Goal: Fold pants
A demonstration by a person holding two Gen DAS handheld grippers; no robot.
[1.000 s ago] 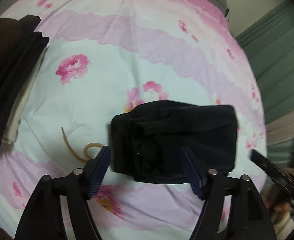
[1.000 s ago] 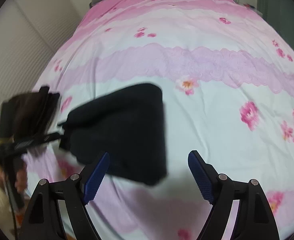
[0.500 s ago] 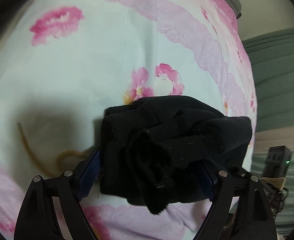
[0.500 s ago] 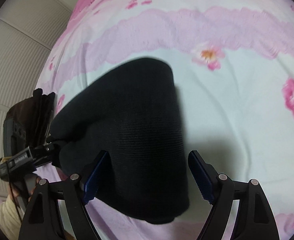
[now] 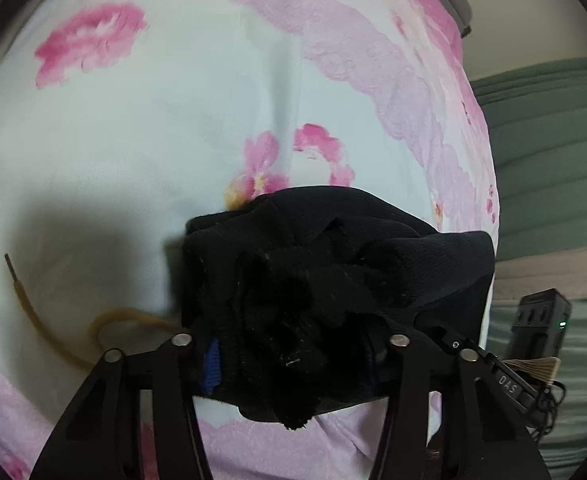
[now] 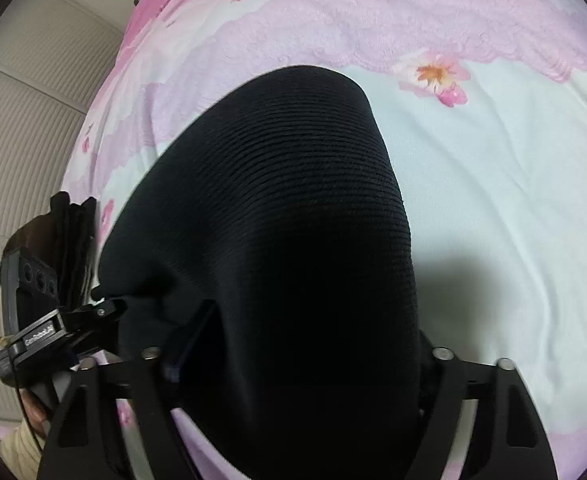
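Observation:
The black folded pants (image 5: 333, 280) lie as a thick bundle on the pink floral bedsheet (image 5: 173, 140). My left gripper (image 5: 293, 356) has its jaws around the bundle's ragged open end, with black cloth filling the gap and hiding most of the blue pads. In the right wrist view the pants (image 6: 285, 220) show their smooth ribbed side. My right gripper (image 6: 297, 356) straddles the near edge of the bundle, and cloth hides its pads. The left gripper (image 6: 105, 312) also shows there, at the bundle's left end.
A tan drawstring cord (image 5: 53, 328) lies on the sheet left of the bundle. A stack of dark folded clothes (image 6: 73, 240) sits at the bed's left edge. A black charger box (image 5: 541, 324) stands off the bed, with green curtains (image 5: 553, 140) beyond.
Both grippers have moved in onto the bundle from opposite ends. The jaws, clearly wide apart before, now have the cloth between them, and the pants fill far more of each view.

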